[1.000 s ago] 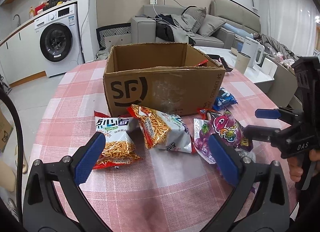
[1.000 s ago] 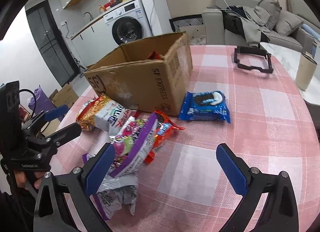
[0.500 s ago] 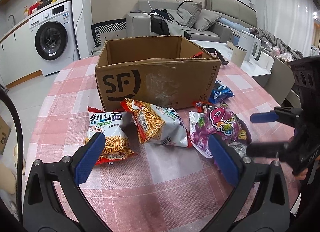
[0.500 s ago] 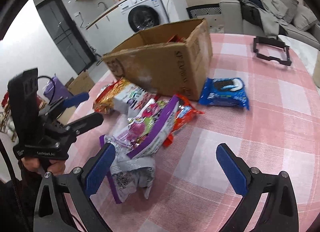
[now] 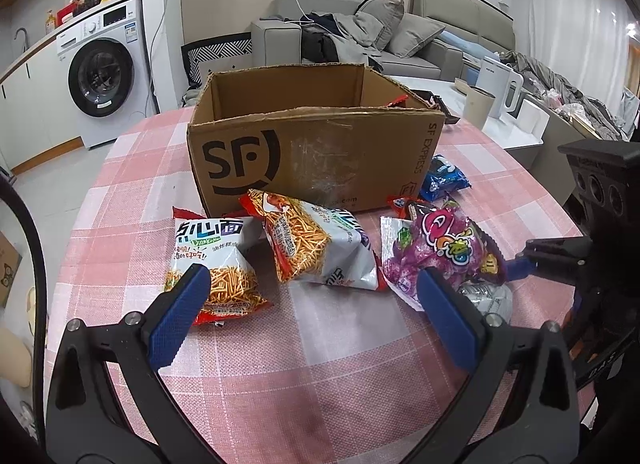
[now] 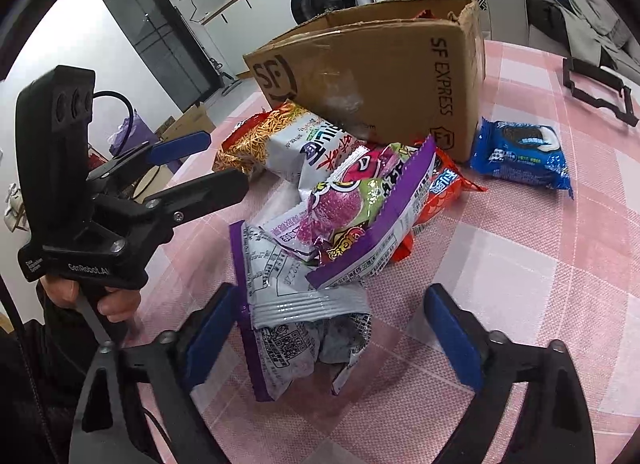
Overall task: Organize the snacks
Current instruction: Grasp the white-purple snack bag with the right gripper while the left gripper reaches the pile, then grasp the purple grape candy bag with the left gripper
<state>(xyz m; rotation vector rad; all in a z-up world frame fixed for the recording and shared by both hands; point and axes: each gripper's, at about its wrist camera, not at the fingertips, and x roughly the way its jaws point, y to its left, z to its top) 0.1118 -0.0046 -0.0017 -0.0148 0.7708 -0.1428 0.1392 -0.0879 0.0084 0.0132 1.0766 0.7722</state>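
An open SF cardboard box (image 5: 316, 152) stands on the pink checked table (image 5: 280, 364). In front of it lie two noodle snack bags (image 5: 212, 264) (image 5: 316, 248), a purple candy bag (image 5: 440, 248) and a blue cookie pack (image 5: 444, 180). My left gripper (image 5: 312, 324) is open, hovering short of the noodle bags. My right gripper (image 6: 332, 340) is open, its jaws on either side of a silver-and-purple snack bag (image 6: 304, 328) that lies under the purple candy bag (image 6: 360, 208). The blue cookie pack (image 6: 520, 152) lies to the right of the box (image 6: 384, 76).
A red snack pack (image 6: 440, 192) sticks out beneath the candy bag. A black frame (image 6: 600, 88) lies on the table's far right. A washing machine (image 5: 104, 76), a sofa (image 5: 360, 44) and a side table with a kettle (image 5: 500, 84) stand beyond the table.
My right gripper has moved forward and down onto the snack pile, so the silver-and-purple bag now sits between its jaws. My left gripper has shifted slightly and stays open.
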